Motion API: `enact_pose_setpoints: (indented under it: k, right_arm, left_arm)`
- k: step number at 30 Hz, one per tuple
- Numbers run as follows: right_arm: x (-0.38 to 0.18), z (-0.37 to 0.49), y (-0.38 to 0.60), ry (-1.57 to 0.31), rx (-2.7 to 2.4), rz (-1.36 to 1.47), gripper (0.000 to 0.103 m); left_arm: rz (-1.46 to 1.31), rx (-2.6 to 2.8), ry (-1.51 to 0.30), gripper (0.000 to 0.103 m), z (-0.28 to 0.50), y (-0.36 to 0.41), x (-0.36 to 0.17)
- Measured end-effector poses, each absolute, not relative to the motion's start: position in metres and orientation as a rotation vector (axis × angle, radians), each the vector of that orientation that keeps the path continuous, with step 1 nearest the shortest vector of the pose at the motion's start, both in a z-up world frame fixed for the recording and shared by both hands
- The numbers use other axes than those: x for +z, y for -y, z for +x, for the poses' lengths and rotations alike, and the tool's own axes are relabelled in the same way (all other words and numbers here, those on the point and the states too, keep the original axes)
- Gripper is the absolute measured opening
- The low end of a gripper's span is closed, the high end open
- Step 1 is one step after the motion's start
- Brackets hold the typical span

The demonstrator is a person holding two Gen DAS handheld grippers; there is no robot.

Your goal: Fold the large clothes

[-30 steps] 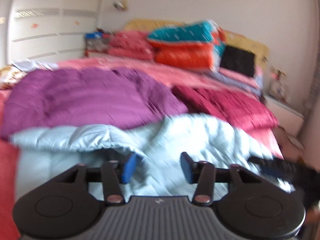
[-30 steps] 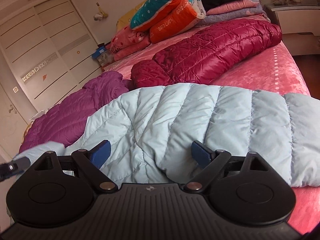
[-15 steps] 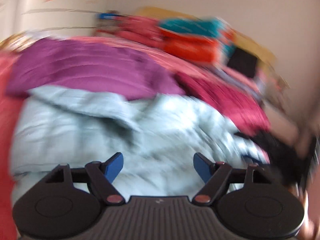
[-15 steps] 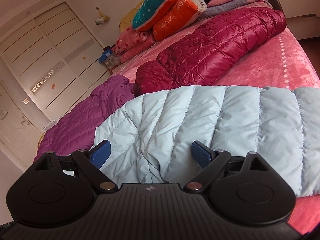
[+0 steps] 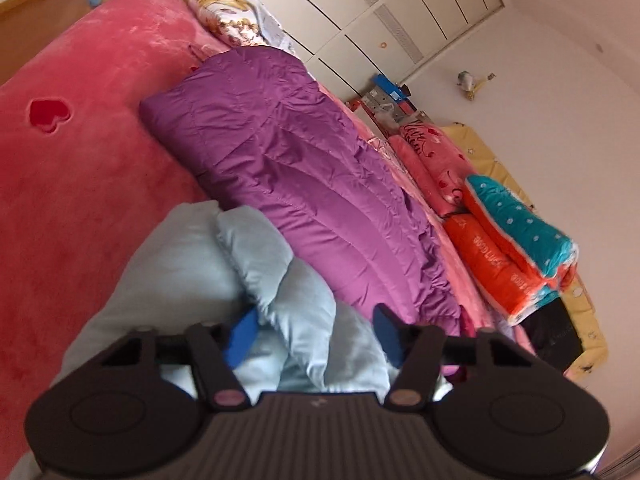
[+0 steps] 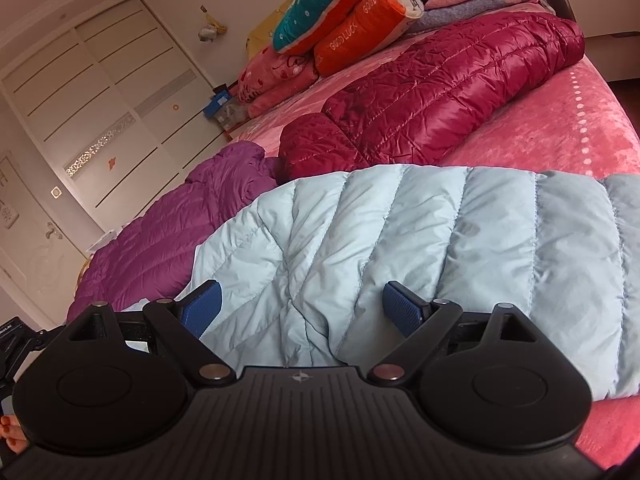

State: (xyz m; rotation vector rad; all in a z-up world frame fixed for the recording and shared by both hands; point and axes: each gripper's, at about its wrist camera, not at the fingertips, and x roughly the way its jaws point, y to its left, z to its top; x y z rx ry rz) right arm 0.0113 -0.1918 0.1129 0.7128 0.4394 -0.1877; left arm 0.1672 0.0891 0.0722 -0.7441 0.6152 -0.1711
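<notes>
A light blue puffer jacket point(image 6: 440, 232) lies spread across the near part of the pink bed point(image 6: 580, 128). In the left wrist view its bunched edge point(image 5: 180, 272) rises as a thick fold between the jaws of my left gripper point(image 5: 314, 330). Those jaws are closing, and both blue pads touch the fabric. My right gripper point(image 6: 300, 308) hovers open and low over the jacket's quilted middle, with the cloth lying loose under its wide-set pads.
A purple jacket point(image 5: 288, 160) lies just beyond the blue one, and a dark red jacket point(image 6: 432, 96) lies further up the bed. Folded quilts point(image 6: 352, 20) are stacked at the head. A white wardrobe point(image 6: 100, 100) and a nightstand point(image 6: 592, 4) flank the bed.
The left gripper rolled sharply and slid to the jacket's bunched edge. Its jaws widened, then narrowed around a fold. The right gripper stayed nearly still and open.
</notes>
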Motion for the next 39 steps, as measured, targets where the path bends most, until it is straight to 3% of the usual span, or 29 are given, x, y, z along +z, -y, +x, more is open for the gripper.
enact_pose_setpoints:
  k: [3,10,19,25,39]
  right_arm:
    - [0.113,0.011,0.193,-0.438,-0.188,0.716,0.103]
    - [0.11,0.01,0.198,-0.435,-0.199,0.741,0.103]
    - [0.108,0.008,0.208,-0.423,-0.224,0.761,0.103]
    - [0.108,0.012,0.211,-0.412,-0.211,0.766,0.103]
    - [0.116,0.043,0.189,-0.393,-0.132,0.64,0.103]
  left_arm:
    - [-0.665,-0.22,-0.589,0.042,0.169,-0.074,0.081]
    - [-0.334,-0.5,-0.537,0.041,0.15,0.0,0.105]
    - [-0.088,-0.777,-0.589,0.063,0.114,0.049,0.1]
    - [-0.058,-0.69,-0.569,0.069,0.102,0.023,0.095]
    - [-0.107,-0.224,-0.57,0.064,0.14,-0.062,0.054]
